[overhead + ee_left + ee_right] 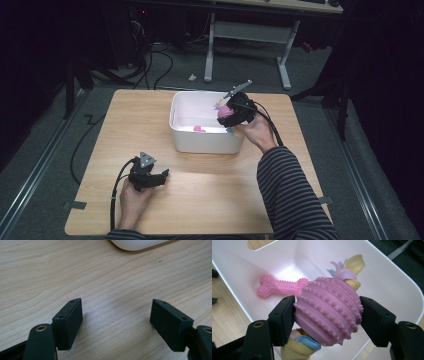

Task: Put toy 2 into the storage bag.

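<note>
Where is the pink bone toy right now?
The pink bone lies on the floor of the white bin; in the right gripper view it sits just beyond the studded ball clamped in the right gripper.

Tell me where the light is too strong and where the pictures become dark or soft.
In the high view, the room around the table is nearly black, and the white bin floor glares. In the right gripper view, glare washes out the bin floor behind the pink bone toy, while the knobbed pink ball is sharp. In the left gripper view, the wood is evenly lit, with soft shadows beside the gripper.
</note>
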`<action>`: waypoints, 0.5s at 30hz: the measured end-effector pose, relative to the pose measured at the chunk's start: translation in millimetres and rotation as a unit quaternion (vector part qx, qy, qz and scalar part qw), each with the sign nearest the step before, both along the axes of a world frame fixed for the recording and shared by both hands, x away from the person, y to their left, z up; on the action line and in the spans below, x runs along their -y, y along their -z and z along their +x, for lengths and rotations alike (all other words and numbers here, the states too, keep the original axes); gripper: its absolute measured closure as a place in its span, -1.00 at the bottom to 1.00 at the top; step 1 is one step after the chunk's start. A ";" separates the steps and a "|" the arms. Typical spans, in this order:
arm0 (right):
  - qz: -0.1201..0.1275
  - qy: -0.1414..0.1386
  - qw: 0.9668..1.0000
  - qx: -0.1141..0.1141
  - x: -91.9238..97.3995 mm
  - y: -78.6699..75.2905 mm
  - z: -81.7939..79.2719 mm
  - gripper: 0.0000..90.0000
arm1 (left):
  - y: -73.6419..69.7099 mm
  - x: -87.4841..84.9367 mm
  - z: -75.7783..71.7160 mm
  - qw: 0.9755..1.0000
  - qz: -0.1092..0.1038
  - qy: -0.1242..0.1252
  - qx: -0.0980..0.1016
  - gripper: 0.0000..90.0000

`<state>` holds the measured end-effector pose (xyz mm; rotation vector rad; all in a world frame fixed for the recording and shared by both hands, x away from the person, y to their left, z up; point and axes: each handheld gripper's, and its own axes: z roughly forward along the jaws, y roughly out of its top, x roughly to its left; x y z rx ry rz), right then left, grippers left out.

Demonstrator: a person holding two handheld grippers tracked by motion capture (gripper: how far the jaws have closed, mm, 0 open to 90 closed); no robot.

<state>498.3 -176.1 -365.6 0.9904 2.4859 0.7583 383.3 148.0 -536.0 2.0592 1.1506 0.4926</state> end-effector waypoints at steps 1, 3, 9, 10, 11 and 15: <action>0.000 -0.001 1.000 -0.003 0.3 0.9 0.5 -0.28 | 0.0 0.0 0.0 1.000 0.000 0.000 0.000 -0.41; 0.006 -0.002 1.000 -0.012 0.5 2.4 1.3 -0.28 | 0.0 0.0 0.0 1.000 0.000 0.000 0.000 -0.41; 0.011 -0.011 0.999 -0.031 0.0 6.1 1.6 -0.29 | 0.0 0.0 0.0 1.000 0.000 0.000 0.000 -0.41; 0.009 -0.013 0.999 -0.031 0.5 6.2 1.6 -0.29 | 0.0 0.0 0.0 1.000 0.000 0.000 0.000 -0.41; 0.010 -0.013 0.999 -0.032 0.7 6.2 1.7 -0.29 | 0.0 0.0 0.0 1.000 0.000 0.000 0.000 -0.41; 0.015 -0.013 0.999 -0.035 1.8 6.4 0.9 -0.29 | 0.0 0.0 0.0 1.000 0.000 0.000 0.000 -0.41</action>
